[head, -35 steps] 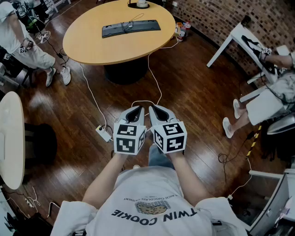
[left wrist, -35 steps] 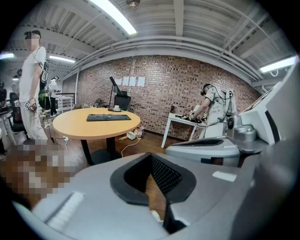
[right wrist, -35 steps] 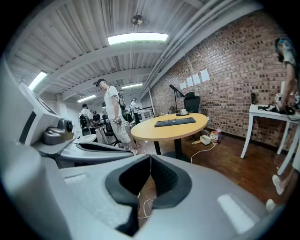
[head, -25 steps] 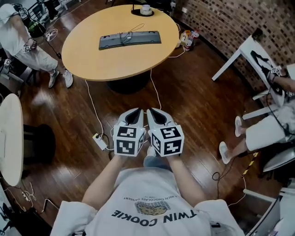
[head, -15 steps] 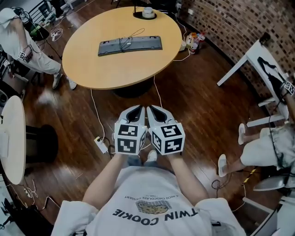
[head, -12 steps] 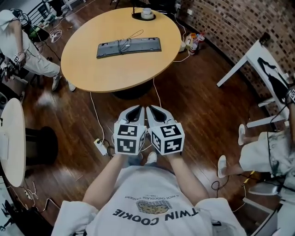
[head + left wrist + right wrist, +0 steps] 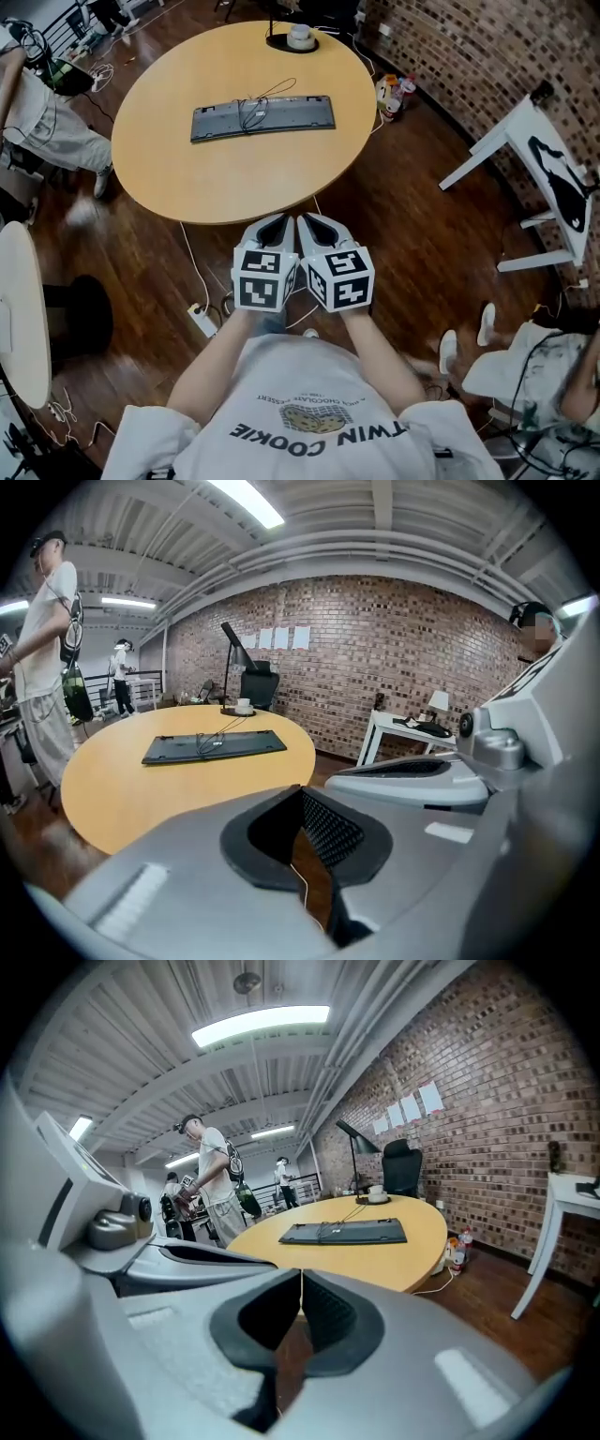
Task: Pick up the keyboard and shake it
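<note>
A dark grey keyboard [image 7: 263, 117] lies on the round wooden table [image 7: 187, 178], with its black cable [image 7: 255, 105] coiled loosely over its middle. It shows too in the left gripper view, keyboard [image 7: 214, 745], and in the right gripper view, keyboard [image 7: 345, 1232]. My left gripper [image 7: 275, 228] and right gripper [image 7: 313, 226] are held side by side just at the table's near edge, well short of the keyboard. Both are shut with nothing between the jaws.
A lamp base with a white cup [image 7: 300, 37] stands at the table's far edge. White cables [image 7: 197, 272] and a power strip [image 7: 201, 320] lie on the wooden floor. A brick wall [image 7: 469, 56], a white desk [image 7: 534, 150] and seated people [image 7: 47, 112] surround the table.
The table and keyboard have drawn nearer in the head view; both grippers now reach the table's near edge, still side by side and shut.
</note>
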Action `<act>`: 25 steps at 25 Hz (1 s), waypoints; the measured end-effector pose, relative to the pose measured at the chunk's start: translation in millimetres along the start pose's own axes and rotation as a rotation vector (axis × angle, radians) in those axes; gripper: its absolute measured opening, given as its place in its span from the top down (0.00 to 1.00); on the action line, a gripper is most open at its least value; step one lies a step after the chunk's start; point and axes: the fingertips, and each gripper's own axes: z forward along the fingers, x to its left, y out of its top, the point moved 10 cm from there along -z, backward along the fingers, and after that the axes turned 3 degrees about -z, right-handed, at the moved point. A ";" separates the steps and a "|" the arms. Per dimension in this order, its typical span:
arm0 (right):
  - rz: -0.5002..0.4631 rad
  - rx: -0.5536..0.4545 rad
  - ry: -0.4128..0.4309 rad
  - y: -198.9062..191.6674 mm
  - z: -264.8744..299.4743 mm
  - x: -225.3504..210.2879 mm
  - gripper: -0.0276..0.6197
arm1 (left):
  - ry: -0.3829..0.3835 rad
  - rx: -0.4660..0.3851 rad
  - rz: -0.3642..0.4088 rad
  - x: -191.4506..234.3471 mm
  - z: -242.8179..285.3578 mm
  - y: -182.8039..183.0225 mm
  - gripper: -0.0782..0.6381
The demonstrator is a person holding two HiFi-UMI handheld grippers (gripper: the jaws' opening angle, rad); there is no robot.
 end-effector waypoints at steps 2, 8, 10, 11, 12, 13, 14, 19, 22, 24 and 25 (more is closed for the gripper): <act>-0.004 0.009 -0.005 15.2 28.7 -2.9 0.96 | -0.010 0.002 -0.008 25.9 15.7 14.5 0.88; 0.002 0.045 -0.003 52.8 104.0 -7.2 0.96 | -0.042 0.024 -0.038 103.2 54.0 49.8 0.88; 0.012 0.063 0.009 62.6 124.6 -13.5 0.95 | -0.055 0.049 -0.035 126.2 65.9 60.5 0.88; 0.020 0.072 0.016 67.9 133.5 -18.4 0.95 | -0.063 0.065 -0.033 137.2 71.5 65.9 0.88; 0.031 0.081 0.021 73.0 141.3 -24.2 0.95 | -0.068 0.076 -0.033 148.3 76.4 70.8 0.88; 0.043 0.089 0.023 77.5 148.4 -30.2 0.95 | -0.071 0.082 -0.036 160.0 80.5 75.0 0.88; 0.056 0.097 0.025 81.5 155.3 -36.0 0.95 | -0.071 0.083 -0.044 172.7 84.0 78.4 0.88; 0.112 0.106 0.059 92.3 182.3 -69.4 0.94 | -0.043 0.077 -0.115 236.2 104.5 91.4 0.85; 0.148 0.108 0.065 97.0 194.0 -98.4 0.92 | -0.024 0.071 -0.146 269.1 119.6 99.7 0.81; 0.173 0.122 0.065 98.9 204.8 -119.5 0.89 | -0.003 0.068 -0.170 294.0 131.0 102.8 0.80; 0.184 0.133 0.068 98.9 211.7 -130.6 0.88 | 0.011 0.069 -0.181 307.4 137.5 103.8 0.80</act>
